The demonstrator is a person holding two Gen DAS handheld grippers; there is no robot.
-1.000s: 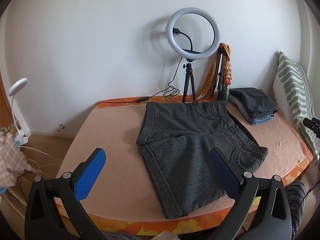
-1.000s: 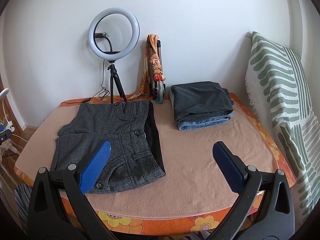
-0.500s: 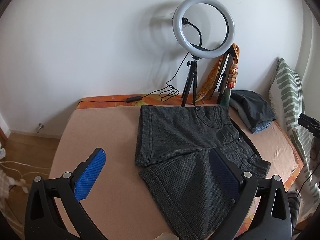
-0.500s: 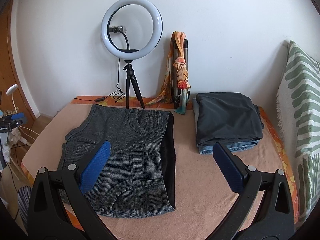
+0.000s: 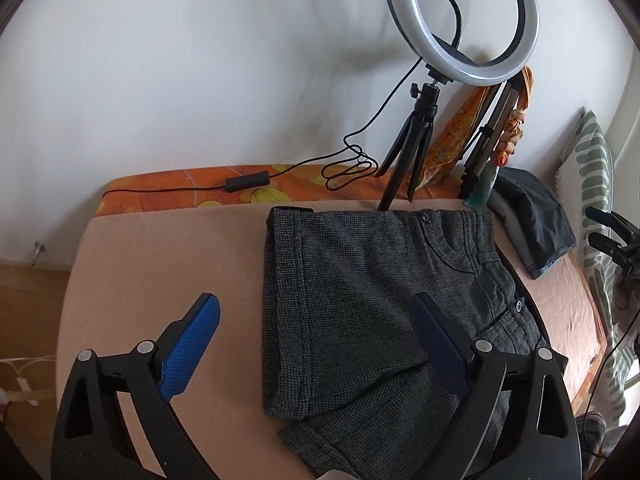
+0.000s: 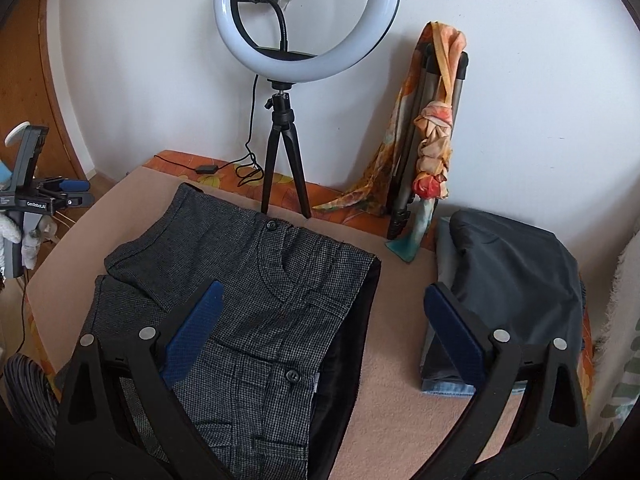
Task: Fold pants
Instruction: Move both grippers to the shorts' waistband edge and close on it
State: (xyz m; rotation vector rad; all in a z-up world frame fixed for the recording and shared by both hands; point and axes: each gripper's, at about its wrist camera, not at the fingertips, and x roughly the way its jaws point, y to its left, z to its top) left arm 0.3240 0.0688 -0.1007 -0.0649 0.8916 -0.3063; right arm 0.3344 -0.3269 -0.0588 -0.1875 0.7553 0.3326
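Observation:
Dark grey checked shorts lie flat on the beige blanket, one leg lying over the other; they also show in the right wrist view. My left gripper is open and empty, hovering over the shorts' left leg hem. My right gripper is open and empty, above the waistband side of the shorts, with its left finger over the fabric. The right gripper shows at the left view's right edge.
A ring light on a tripod stands behind the shorts, its cable trailing left. A folded tripod with an orange scarf leans on the wall. A stack of folded dark and denim clothes lies right. A striped pillow is far right.
Both grippers have moved forward and lower over the bed, closer to the shorts. Both stay open. The shorts have not moved.

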